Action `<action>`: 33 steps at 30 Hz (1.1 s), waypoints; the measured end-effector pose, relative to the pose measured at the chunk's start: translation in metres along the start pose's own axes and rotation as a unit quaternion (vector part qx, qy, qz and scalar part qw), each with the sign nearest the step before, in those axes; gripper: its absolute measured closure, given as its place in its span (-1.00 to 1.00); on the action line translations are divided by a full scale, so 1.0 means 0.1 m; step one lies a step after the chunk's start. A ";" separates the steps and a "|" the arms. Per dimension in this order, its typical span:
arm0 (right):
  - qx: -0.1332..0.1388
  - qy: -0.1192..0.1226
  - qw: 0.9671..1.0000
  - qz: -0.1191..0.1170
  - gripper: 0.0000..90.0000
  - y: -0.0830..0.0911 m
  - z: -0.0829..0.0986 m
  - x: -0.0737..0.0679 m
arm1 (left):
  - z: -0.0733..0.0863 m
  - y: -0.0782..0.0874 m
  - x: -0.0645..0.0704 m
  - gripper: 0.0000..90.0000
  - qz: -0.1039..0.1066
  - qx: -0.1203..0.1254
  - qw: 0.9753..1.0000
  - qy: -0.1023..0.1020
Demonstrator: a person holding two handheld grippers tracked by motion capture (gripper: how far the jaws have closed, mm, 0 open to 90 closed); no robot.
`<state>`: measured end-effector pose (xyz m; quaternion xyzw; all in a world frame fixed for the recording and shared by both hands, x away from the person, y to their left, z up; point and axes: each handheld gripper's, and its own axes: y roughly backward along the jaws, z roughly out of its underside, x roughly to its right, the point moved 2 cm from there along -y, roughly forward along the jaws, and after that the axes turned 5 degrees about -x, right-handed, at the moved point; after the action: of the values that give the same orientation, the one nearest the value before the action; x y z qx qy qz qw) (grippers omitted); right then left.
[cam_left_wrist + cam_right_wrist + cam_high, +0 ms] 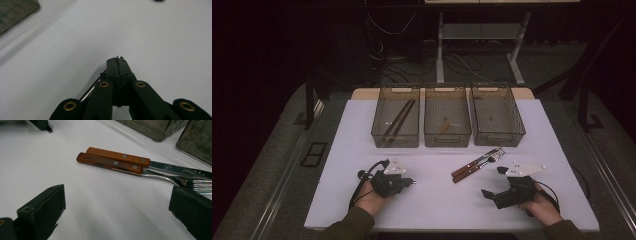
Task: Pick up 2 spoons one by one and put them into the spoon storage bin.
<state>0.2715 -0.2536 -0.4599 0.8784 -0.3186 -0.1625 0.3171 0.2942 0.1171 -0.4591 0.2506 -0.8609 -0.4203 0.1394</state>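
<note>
A knife (479,160) and a fork (472,168) with brown wooden handles lie side by side on the white table (437,200), right of centre. In the right gripper view the knife (117,156) and fork (110,163) lie just ahead of my right gripper (117,215), whose jaws stand wide apart with nothing between them. From above, the right gripper (493,181) sits a little to the right of the handles. My left gripper (411,181) rests at front left with its jaws pressed together (117,62). A thin metal rod (91,88) runs under them; I cannot tell whether it is held.
Three clear bins stand in a row at the back. The left bin (377,131) holds two brown chopsticks (398,120). A small brown piece lies in the middle bin (428,134). The right bin (517,125) has a dark speck inside. Open table lies between the grippers.
</note>
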 end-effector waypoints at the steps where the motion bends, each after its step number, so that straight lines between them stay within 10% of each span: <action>1: 0.000 0.000 1.000 0.000 -0.98 0.00 0.00 0.00 | -0.01 -0.01 -0.01 0.98 -0.004 0.000 1.000 0.000; 14: 0.000 0.001 1.000 -0.001 -0.98 0.00 0.00 0.00 | -0.05 -0.01 -0.10 0.97 -0.008 0.017 1.000 0.015; 23: 0.001 0.002 1.000 -0.003 -0.98 0.00 0.00 0.00 | 0.08 0.39 -0.19 0.70 0.000 0.071 0.997 0.040; 33: 0.000 0.001 1.000 -0.003 -0.98 0.00 0.00 0.00 | 0.50 0.77 -0.50 0.28 -0.046 0.076 0.992 0.088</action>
<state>0.2716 -0.2535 -0.4600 0.8796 -0.3153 -0.1624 0.3172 0.2892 0.2173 -0.4296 0.3355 -0.8626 -0.3358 0.1753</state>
